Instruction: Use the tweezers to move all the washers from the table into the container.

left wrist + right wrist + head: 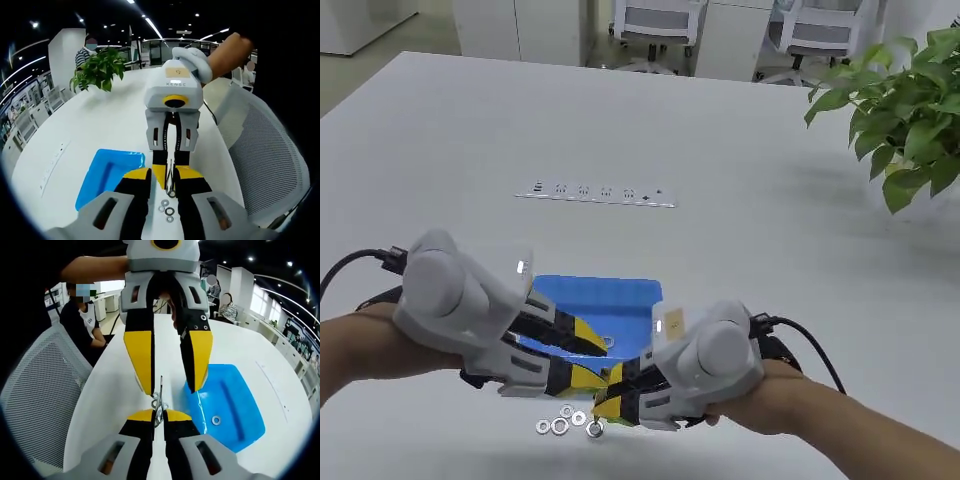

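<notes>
The right gripper has its fingers clenched on the tweezers, which stick out forward over the bench; the left gripper faces it head-on, fingers released and standing wide on either side of the tweezers; hands hold both low over the near part of the bench; a cluster of washers lies on the bench just under the grippers, near the front edge of the blue tray; the tweezers' tips reach down by these washers, though whether they grip 1 I cannot tell; 1 washer lies inside the tray; a power strip lies farther back; a plant stands at the right.
</notes>
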The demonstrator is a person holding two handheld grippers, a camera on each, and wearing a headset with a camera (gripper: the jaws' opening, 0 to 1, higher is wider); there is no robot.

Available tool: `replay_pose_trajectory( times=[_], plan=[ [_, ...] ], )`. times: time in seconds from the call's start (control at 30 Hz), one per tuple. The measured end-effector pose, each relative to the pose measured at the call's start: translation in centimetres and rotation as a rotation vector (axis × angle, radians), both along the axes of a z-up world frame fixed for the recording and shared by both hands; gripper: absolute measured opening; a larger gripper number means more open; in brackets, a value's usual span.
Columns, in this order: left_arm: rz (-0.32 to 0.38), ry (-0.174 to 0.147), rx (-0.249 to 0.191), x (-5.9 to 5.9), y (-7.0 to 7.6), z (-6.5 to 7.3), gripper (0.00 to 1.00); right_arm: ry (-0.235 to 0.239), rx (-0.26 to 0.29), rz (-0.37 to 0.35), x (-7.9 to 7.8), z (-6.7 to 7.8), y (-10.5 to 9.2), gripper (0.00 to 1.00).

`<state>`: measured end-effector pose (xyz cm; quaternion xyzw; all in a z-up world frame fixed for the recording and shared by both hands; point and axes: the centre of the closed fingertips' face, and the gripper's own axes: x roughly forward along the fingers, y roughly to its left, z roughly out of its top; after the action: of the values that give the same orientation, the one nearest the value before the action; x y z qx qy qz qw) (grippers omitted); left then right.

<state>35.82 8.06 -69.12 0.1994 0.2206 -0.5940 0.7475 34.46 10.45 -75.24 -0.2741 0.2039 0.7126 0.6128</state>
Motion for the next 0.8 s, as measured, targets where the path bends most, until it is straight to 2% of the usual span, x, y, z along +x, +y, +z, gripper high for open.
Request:
replay_pose_trajectory(
  times=[0.13,0.23,0.3,0.37,0.47,0.53,0.57,0.63,0.7,0.8],
  plan=[
    [0.034,0.02,-0.018,-0.1,0.5,0.0,0.31,-0.004,0.002,-0.002,0.0,0.4,-0.1,0.07],
    [0.056,0.021,-0.031,-0.2,0.9,0.0,0.36,-0.009,0.005,-0.002,0.1,0.7,-0.1,0.07],
    [0.079,0.026,-0.037,-0.3,1.2,0.0,0.45,-0.01,0.008,-0.005,0.1,0.9,-0.2,0.07],
    [0.089,0.014,-0.052,-0.3,1.5,0.2,0.49,-0.011,0.009,-0.007,0.1,1.1,-0.2,0.07],
    [0.12,0.024,-0.07,-0.3,1.9,0.4,0.54,-0.014,0.01,-0.006,0.1,1.4,-0.3,0.07],
    [0.131,0.013,-0.087,-0.3,2.2,0.6,0.57,-0.015,0.013,-0.005,0.1,1.7,-0.3,0.07],
    [0.149,0.018,-0.092,-0.2,2.4,0.7,0.59,-0.017,0.014,-0.004,0.2,1.8,-0.3,0.07],
    [0.163,0.022,-0.097,-0.2,2.6,0.7,0.66,-0.021,0.017,-0.002,0.2,2.1,-0.3,0.07],
    [0.174,0.014,-0.101,-0.1,2.8,0.8,0.69,-0.022,0.02,-0.002,0.3,2.5,-0.3,0.07],
    [0.197,0.021,-0.111,-0.1,3.1,0.9,0.75,-0.024,0.02,0.001,0.4,2.9,-0.4,0.07]
  ],
)
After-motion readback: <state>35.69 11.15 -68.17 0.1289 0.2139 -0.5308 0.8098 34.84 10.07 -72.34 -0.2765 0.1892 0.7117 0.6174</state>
